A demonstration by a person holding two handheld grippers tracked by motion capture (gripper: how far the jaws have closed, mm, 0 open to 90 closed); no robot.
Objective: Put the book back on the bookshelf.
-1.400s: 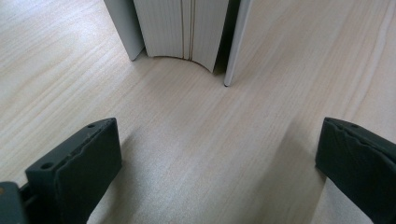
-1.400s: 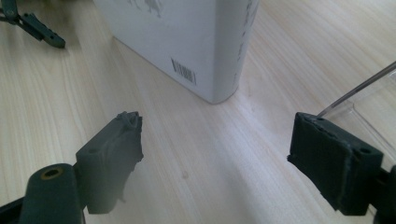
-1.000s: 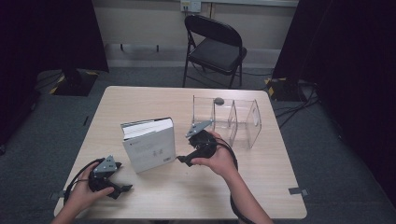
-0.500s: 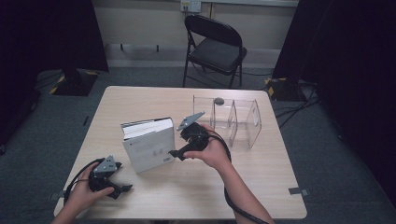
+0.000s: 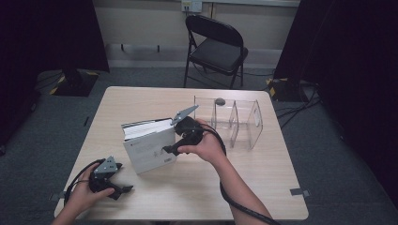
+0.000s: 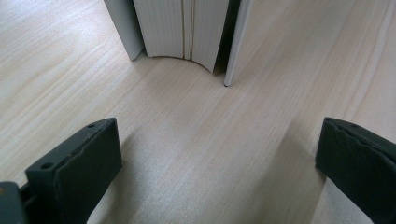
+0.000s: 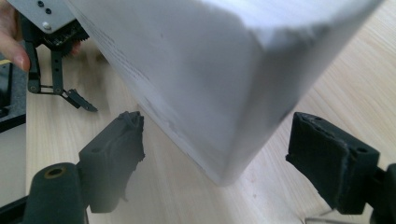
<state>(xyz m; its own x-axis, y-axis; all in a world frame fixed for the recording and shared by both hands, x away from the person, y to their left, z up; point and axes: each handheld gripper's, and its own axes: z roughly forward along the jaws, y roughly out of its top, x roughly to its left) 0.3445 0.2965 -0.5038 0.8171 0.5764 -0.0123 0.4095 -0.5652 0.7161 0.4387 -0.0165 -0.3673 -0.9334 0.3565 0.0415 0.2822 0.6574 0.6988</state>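
White book (image 5: 149, 146) stood upright on the wooden table (image 5: 263, 187), its near corner just ahead of the right gripper (image 5: 170, 150) and between that claw's spread jaws, which pinched nothing. The left gripper (image 5: 123, 190), also spread and empty, rested farther off, facing the book's page edges.

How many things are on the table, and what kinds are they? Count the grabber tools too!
Books: 1, the white book standing on the table.
Clear dividers: 1, the clear plastic rack.
Grabber tools: 2, the left gripper and the right gripper.
Total: 4
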